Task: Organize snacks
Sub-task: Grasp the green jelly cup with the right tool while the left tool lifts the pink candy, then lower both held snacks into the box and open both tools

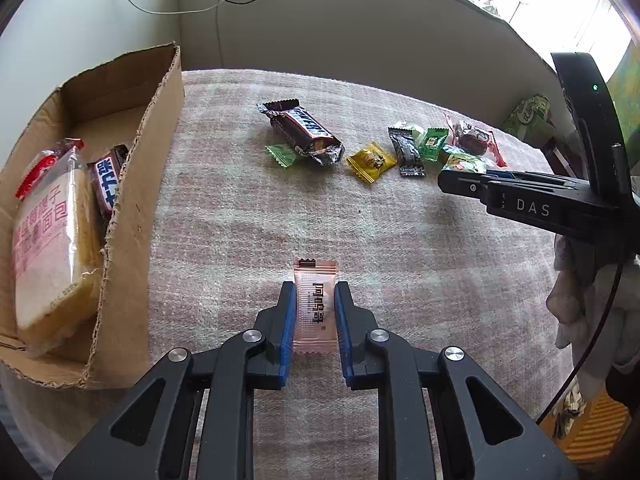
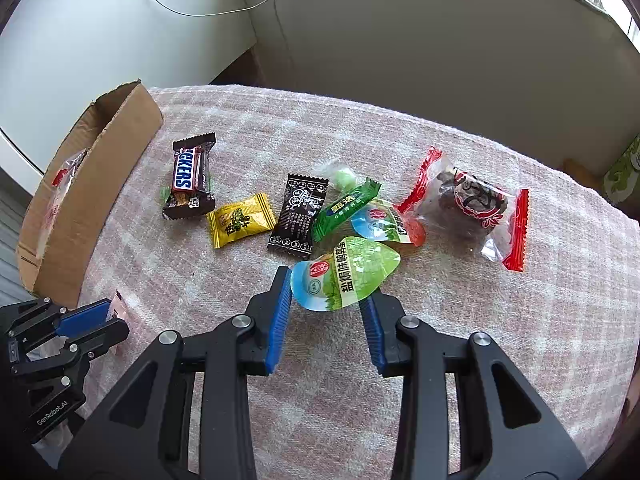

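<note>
One pale pink printed sachet point(image 1: 314, 308)

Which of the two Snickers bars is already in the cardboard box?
The Snickers bar wedged beside the bread pack; the other Snickers lies out on the cloth.

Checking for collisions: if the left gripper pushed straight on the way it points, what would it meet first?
The left gripper is shut on the pink sachet and tilted down at the cloth. It would probably press the sachet into the cloth; depth is unclear.
</note>
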Action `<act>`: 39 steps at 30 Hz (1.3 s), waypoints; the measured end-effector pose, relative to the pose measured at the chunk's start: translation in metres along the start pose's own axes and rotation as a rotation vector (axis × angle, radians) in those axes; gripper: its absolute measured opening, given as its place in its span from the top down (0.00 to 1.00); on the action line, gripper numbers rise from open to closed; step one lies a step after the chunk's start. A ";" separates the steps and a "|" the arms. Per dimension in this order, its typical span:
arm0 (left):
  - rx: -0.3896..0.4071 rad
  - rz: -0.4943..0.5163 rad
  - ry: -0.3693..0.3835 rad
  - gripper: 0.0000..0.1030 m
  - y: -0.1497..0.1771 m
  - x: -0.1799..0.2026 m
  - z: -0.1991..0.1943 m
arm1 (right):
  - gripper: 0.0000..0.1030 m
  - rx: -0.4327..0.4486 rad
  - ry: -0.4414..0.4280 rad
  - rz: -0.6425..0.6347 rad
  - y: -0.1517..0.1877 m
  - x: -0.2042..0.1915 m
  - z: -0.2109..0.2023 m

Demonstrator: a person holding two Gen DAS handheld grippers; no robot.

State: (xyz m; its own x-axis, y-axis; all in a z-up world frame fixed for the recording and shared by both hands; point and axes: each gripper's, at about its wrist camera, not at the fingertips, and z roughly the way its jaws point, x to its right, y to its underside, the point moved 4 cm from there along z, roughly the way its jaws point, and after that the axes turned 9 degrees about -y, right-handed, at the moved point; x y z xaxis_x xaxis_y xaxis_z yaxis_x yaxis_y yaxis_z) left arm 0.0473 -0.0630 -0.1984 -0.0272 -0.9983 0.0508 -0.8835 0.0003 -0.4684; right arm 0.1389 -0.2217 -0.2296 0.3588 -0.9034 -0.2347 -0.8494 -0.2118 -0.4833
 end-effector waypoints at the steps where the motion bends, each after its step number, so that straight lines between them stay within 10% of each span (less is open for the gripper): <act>1: 0.005 0.001 0.002 0.83 0.000 0.000 -0.003 | 0.66 0.003 -0.002 0.002 0.000 -0.001 -0.004; 18: 0.085 -0.100 0.037 0.83 -0.027 -0.039 -0.058 | 0.66 0.079 -0.048 -0.042 -0.041 -0.054 -0.054; 39: 0.104 -0.295 -0.120 0.83 -0.024 -0.163 -0.077 | 0.66 0.048 -0.191 -0.255 -0.111 -0.189 -0.012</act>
State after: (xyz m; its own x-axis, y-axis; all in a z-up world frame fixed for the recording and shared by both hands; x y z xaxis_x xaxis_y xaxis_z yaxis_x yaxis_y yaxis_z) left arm 0.0368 0.1042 -0.1275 0.2830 -0.9543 0.0959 -0.7926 -0.2890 -0.5368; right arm 0.1607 -0.0318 -0.1212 0.6277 -0.7361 -0.2532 -0.7053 -0.4002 -0.5852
